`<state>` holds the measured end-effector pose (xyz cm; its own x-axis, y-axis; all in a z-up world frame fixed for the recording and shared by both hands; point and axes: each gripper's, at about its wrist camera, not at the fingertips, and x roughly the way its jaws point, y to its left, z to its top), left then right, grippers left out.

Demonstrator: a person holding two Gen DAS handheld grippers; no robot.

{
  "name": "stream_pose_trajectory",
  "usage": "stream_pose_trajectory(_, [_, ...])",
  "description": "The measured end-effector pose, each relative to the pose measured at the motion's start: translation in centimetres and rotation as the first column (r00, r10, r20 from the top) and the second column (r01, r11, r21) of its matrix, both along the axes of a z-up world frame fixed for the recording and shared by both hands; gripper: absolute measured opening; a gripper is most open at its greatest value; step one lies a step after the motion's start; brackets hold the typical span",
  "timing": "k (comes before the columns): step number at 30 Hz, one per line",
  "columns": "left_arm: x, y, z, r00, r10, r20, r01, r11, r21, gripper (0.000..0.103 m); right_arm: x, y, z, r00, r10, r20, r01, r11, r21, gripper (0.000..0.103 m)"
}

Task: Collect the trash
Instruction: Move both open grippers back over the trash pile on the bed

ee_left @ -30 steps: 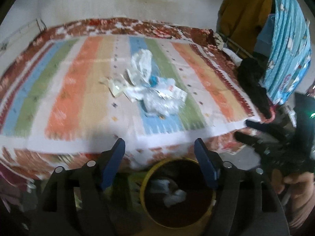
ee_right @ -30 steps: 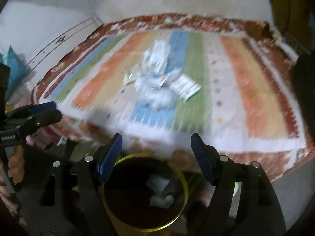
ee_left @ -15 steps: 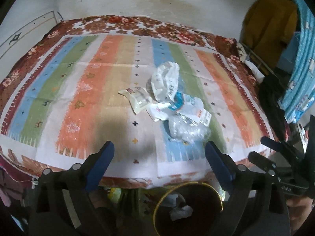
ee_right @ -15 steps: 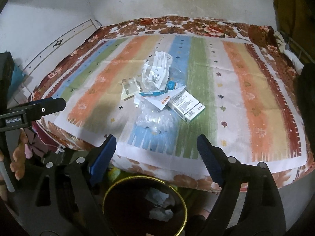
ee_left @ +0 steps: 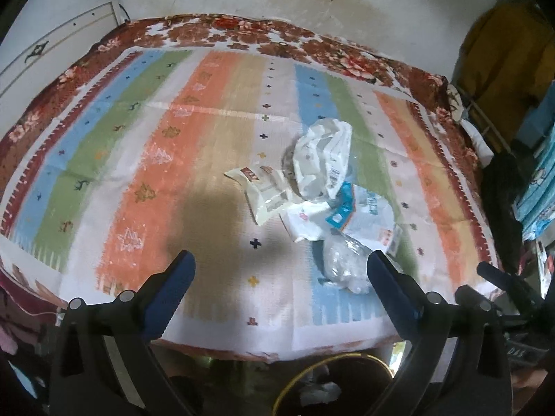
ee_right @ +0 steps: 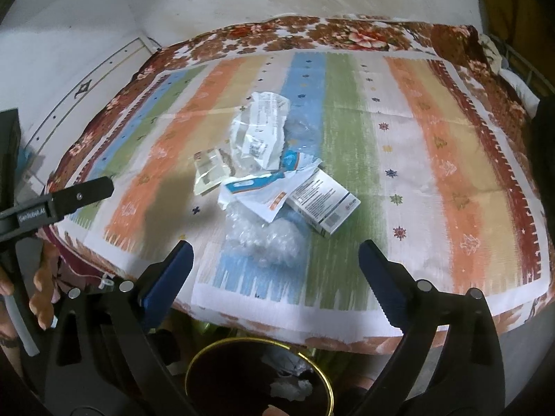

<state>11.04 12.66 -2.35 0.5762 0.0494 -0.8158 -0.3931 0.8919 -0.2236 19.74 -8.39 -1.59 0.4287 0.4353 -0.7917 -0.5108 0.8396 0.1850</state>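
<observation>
A pile of trash lies mid-bed: a crumpled white bag (ee_left: pixel 322 159) (ee_right: pixel 260 131), a beige packet (ee_left: pixel 263 190) (ee_right: pixel 210 170), a blue-and-white wrapper (ee_left: pixel 347 215) (ee_right: pixel 263 190), a small carton (ee_right: pixel 322 204) and a clear plastic wad (ee_left: pixel 343 263) (ee_right: pixel 267 235). My left gripper (ee_left: pixel 279 274) hovers over the bed's near edge, left of the pile, jaws opening with nothing between them. My right gripper (ee_right: pixel 275 263) hangs just short of the clear wad, jaws also opening and empty. A yellow-rimmed bin (ee_left: pixel 312 371) (ee_right: pixel 208 353) with some scraps in it stands below both.
The striped bedspread (ee_left: pixel 156 173) (ee_right: pixel 433 173) lies over a floral blanket, with a white wall behind. Dark and blue hanging cloth (ee_left: pixel 534 173) crowds the right side. A hand (ee_right: pixel 41 294) holds the left gripper (ee_right: pixel 69 197); the right gripper (ee_left: pixel 503 284) shows at the left wrist view's right edge.
Both grippers moved forward from above the bin toward the bed, so the pile looks nearer. Both pairs of jaws stand wider apart. The bin has slid to the bottom edge.
</observation>
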Motion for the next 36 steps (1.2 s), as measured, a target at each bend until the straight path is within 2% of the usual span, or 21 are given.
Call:
stream_pose_trajectory(7, [1.7,1.8,-1.6,0.999,0.046,-0.013,-0.047,0.997,-0.058,0.097,1.9,0.9,-0.8,1.0,-0.007,-0.002,0.007,0.999,-0.036,0.093])
stream_pose_trajectory(12, [4.0,2.5,-4.1,0.997,0.05,-0.052,-0.05,0.999,0.001,0.097,3.7,1.4,-1.6,0.999,-0.017,-0.029,0.016,0.999,-0.032,0.093])
stream_pose_trajectory(17, [5.6,4.0,-5.2,0.996,0.06,-0.06,-0.064,0.995,-0.072,0.096,5.3,2.1,-3.1,0.998,-0.018,-0.06,0.016,0.999,-0.044,0.093])
stream_pose_trajectory(24, [7.6,4.7,-6.8,0.995,0.064,-0.083,-0.068,0.996,-0.057,0.096,6.9,3.5,-4.5,0.994,-0.02,-0.109,0.017,0.999,-0.031,0.092])
stream_pose_trajectory(31, [9.3,6.3,-8.6,0.992,0.089,-0.095,-0.097,0.991,-0.089,0.096,8.9,4.3,-6.0,0.985,-0.043,-0.168,0.039,0.999,-0.027,0.086])
stream_pose_trajectory(36, [11.4,6.5,-10.3,0.987,0.072,-0.144,-0.086,0.991,-0.1,0.094,10.2,4.7,-7.2,0.975,-0.058,-0.216,0.05,0.998,-0.042,0.074])
